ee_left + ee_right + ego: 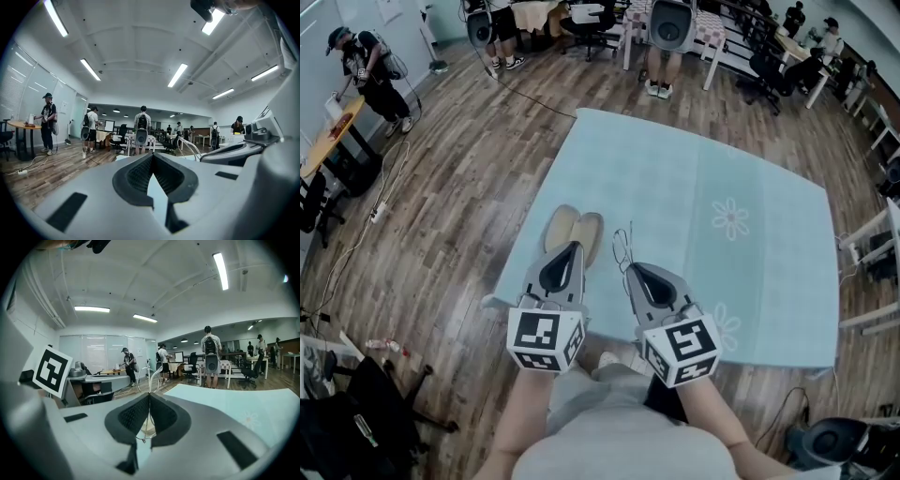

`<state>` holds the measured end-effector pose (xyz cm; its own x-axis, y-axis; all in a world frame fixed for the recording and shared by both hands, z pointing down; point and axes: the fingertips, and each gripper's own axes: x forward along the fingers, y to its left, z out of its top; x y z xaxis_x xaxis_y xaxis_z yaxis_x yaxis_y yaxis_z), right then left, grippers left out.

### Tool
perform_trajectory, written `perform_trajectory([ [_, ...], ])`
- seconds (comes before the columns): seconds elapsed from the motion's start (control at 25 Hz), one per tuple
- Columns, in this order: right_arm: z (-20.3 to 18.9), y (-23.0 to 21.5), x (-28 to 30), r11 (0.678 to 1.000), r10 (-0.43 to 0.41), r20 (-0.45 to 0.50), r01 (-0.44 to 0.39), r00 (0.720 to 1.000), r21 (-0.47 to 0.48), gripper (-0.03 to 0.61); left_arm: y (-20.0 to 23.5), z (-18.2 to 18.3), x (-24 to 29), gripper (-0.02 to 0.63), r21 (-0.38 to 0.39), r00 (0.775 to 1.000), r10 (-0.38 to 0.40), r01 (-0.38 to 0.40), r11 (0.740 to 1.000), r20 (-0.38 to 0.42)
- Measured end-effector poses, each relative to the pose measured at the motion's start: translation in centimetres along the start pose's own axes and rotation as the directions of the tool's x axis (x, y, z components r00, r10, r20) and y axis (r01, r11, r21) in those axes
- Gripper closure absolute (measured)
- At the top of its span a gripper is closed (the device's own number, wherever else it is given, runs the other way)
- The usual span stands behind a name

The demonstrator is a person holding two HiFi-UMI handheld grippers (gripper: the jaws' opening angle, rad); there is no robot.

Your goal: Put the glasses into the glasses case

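Note:
An open beige glasses case (573,232) lies on the light blue table (750,169), near its front left corner. My left gripper (576,246) hovers over the case's near end; in the left gripper view its jaws (152,157) meet at the tips with nothing between them. Thin wire-framed glasses (623,246) stand upright just right of the case, pinched in my right gripper (630,267). In the right gripper view the wire frame (151,376) rises out of the closed tips (149,395). The glasses (191,149) also show at the right of the left gripper view.
The table's front edge runs just under both grippers, with wood floor to the left. A person (664,37) stands beyond the table's far end and another person (367,75) by a round table at the left. Cables (384,202) lie on the floor.

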<state>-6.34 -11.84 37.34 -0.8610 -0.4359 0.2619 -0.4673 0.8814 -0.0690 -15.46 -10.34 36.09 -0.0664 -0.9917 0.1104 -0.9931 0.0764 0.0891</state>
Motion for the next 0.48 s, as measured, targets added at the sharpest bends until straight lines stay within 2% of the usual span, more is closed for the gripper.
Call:
perform_trajectory([
  [0.28, 0.5, 0.0, 1.9, 1.0, -0.001, 0.007, 0.001, 1.0, 0.006, 0.568, 1.6, -0.1, 1.2, 0.607, 0.005, 1.0, -0.005, 0.005, 1.0, -0.008],
  [0.48, 0.8, 0.0, 3.5, 0.999, -0.049, 0.005, 0.048, 0.999, 0.025, 0.568, 3.1, -0.2, 2.2, 0.607, 0.026, 0.998, -0.051, 0.052, 0.998, -0.026],
])
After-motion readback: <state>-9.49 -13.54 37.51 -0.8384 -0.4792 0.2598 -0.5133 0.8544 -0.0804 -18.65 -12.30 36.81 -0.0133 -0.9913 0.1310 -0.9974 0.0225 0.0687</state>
